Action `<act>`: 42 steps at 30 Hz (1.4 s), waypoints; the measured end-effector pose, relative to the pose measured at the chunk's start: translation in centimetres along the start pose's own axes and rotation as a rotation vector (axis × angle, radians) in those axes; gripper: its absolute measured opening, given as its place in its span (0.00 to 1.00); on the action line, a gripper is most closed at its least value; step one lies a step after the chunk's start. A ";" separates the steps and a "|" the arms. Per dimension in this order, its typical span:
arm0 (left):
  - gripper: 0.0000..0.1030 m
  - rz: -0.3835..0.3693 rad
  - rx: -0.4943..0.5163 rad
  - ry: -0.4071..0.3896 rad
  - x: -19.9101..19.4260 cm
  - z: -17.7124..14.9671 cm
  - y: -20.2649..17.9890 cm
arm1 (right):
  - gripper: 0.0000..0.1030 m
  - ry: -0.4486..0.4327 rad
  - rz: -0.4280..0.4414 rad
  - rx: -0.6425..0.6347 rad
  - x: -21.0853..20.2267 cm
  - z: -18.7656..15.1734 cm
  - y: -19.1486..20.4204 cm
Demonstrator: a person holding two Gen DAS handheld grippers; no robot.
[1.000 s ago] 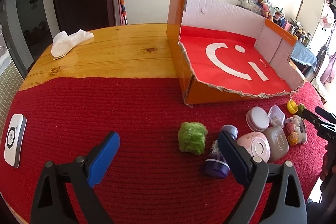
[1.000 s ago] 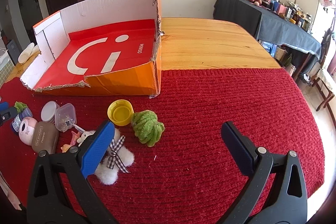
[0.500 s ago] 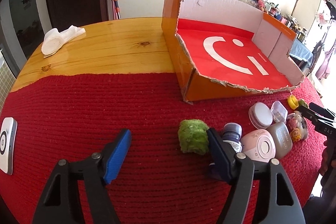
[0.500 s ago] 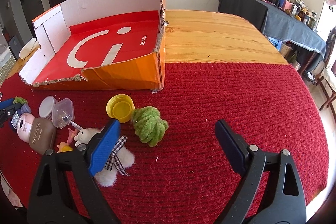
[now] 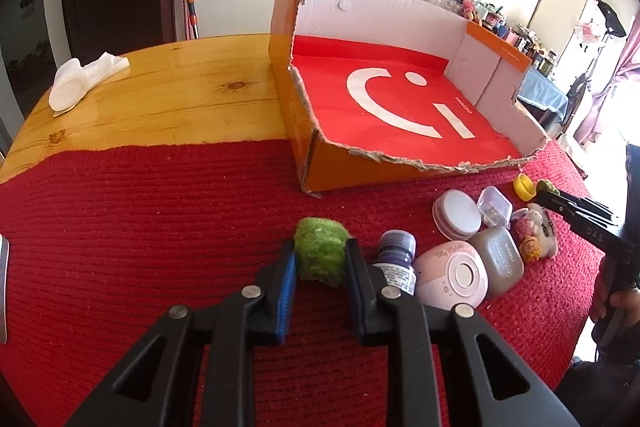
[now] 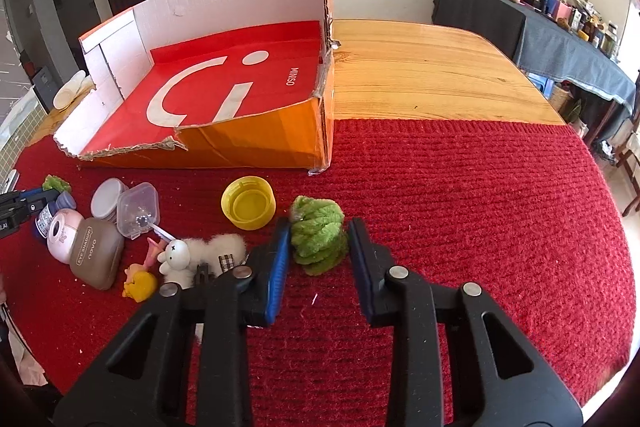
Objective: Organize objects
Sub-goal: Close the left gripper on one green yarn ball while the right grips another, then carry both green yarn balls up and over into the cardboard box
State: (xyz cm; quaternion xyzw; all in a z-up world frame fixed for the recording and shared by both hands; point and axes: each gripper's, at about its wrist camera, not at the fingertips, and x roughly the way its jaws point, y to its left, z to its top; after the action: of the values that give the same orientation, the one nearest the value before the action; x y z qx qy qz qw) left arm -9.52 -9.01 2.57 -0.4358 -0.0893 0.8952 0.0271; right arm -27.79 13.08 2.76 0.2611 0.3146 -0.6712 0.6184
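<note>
Two green fuzzy pieces lie on the red knitted mat [image 6: 480,207]. In the left wrist view, my left gripper [image 5: 320,251] is closing on one green fuzzy piece [image 5: 320,257], and its pads press both sides. In the right wrist view, my right gripper [image 6: 319,229] is closing on the other green fuzzy piece [image 6: 318,239], and its pads touch both flanks. Behind them stands an orange cardboard box [image 5: 312,163] [image 6: 260,143] with a torn front wall and a red lining. Nothing lies inside it.
Between the grippers lie a purple bottle [image 5: 394,259], pink compact [image 5: 456,275], brown eye-shadow case [image 5: 498,259], white-lidded jar [image 5: 458,213], clear box [image 6: 138,211], yellow cap [image 6: 248,203] and plush bunny [image 6: 200,255]. A white bag [image 5: 80,79] rests on the bare wood.
Both grippers went from wide open to closed around their green fuzzy pieces. The left one also shifted right, from left of the piece to straddling it.
</note>
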 end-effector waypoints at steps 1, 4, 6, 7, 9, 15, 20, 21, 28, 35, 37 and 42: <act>0.23 0.001 -0.002 -0.007 -0.2 0.1 -0.1 | 0.27 -0.006 0.004 -0.001 -0.3 0.1 0.0; 0.23 0.006 -0.007 -0.038 -1.1 0.4 -0.4 | 0.27 -0.037 0.009 -0.015 -1.2 0.5 0.2; 0.23 0.015 -0.009 -0.059 -1.7 0.7 -0.7 | 0.27 -0.057 0.016 -0.020 -2.0 0.8 0.3; 0.23 0.022 -0.014 -0.066 -1.9 0.8 -0.8 | 0.27 -0.063 0.020 -0.024 -2.2 1.0 0.4; 0.23 0.031 -0.019 -0.078 -2.3 1.0 -1.0 | 0.27 -0.074 0.020 -0.034 -2.7 1.3 0.5; 0.23 0.046 -0.020 -0.096 -2.9 1.0 -1.6 | 0.27 -0.083 0.027 -0.041 -3.0 1.5 0.5; 0.23 0.054 -0.022 -0.113 -3.4 1.4 -1.9 | 0.27 -0.097 0.038 -0.047 -3.4 1.7 0.4; 0.23 0.054 -0.020 -0.118 -3.5 1.6 -1.9 | 0.27 -0.101 0.039 -0.051 -3.5 1.9 0.5; 0.23 0.062 0.001 -0.147 -4.2 3.3 -2.7 | 0.27 -0.124 0.079 -0.077 -4.2 4.0 1.0; 0.23 0.060 0.032 -0.128 -2.7 6.1 -3.7 | 0.27 -0.078 0.169 -0.104 -2.1 7.5 1.6; 0.23 0.073 0.047 -0.117 -2.0 6.9 -3.9 | 0.27 -0.056 0.162 -0.134 -1.3 8.4 2.1; 0.23 0.071 0.085 -0.052 0.2 8.4 -4.2 | 0.27 0.026 0.163 -0.188 1.1 10.0 2.8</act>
State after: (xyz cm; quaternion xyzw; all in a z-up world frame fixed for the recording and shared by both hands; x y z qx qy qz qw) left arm -16.38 -5.99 8.24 -0.4139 -0.0360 0.9095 0.0114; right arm -24.70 4.82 8.37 0.2352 0.3618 -0.5828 0.6886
